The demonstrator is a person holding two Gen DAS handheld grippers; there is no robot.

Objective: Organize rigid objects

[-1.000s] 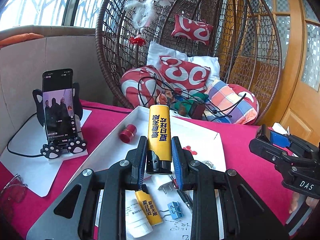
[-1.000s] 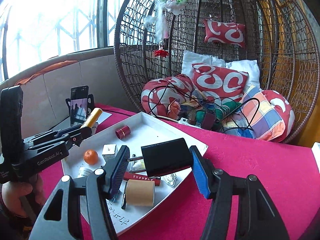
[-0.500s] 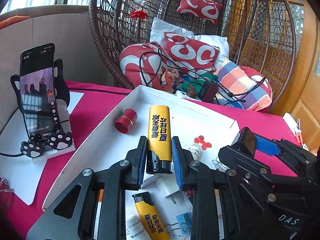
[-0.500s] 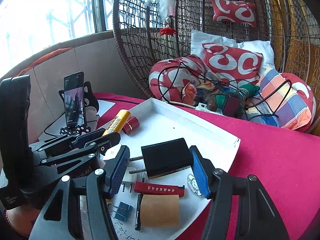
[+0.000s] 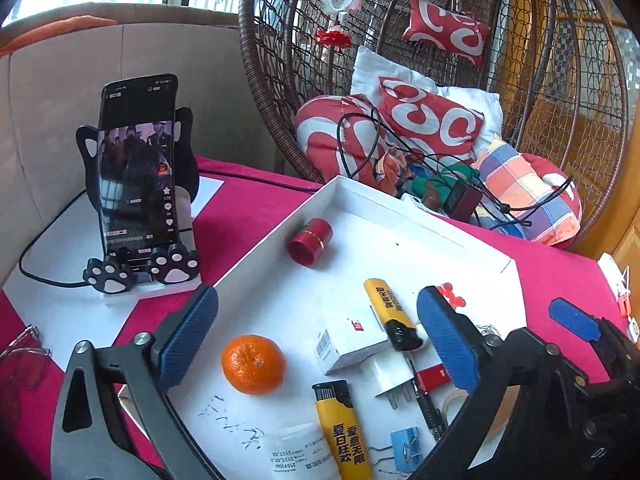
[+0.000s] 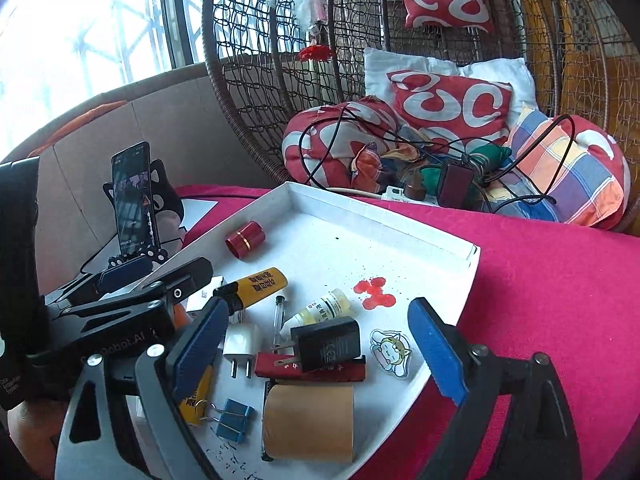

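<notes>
A white tray (image 5: 400, 216) (image 6: 400, 220) on the red tablecloth holds several small objects. My left gripper (image 5: 318, 338) is open and empty above it; a yellow lighter (image 5: 390, 310) (image 6: 256, 284) lies in the tray between its blue pads, partly on a white box (image 5: 350, 340). My right gripper (image 6: 316, 354) is open and empty; a black charger (image 6: 326, 344) lies in the tray between its pads, on a red case (image 6: 312, 370). An orange (image 5: 253, 364), a second yellow lighter (image 5: 344, 432) and a red cap (image 5: 310, 240) (image 6: 245, 238) also lie in the tray.
A phone on a paw stand (image 5: 138, 184) stands left of the tray. A wicker hanging chair with cushions and cables (image 5: 420, 128) is behind. The tray also holds a white plug (image 6: 238, 340), blue clip (image 6: 232, 418), tape roll (image 6: 308, 422) and small bottle (image 6: 324, 306).
Both grippers opened. The left let go of the yellow lighter and the right let go of the black charger; both now lie in the tray.
</notes>
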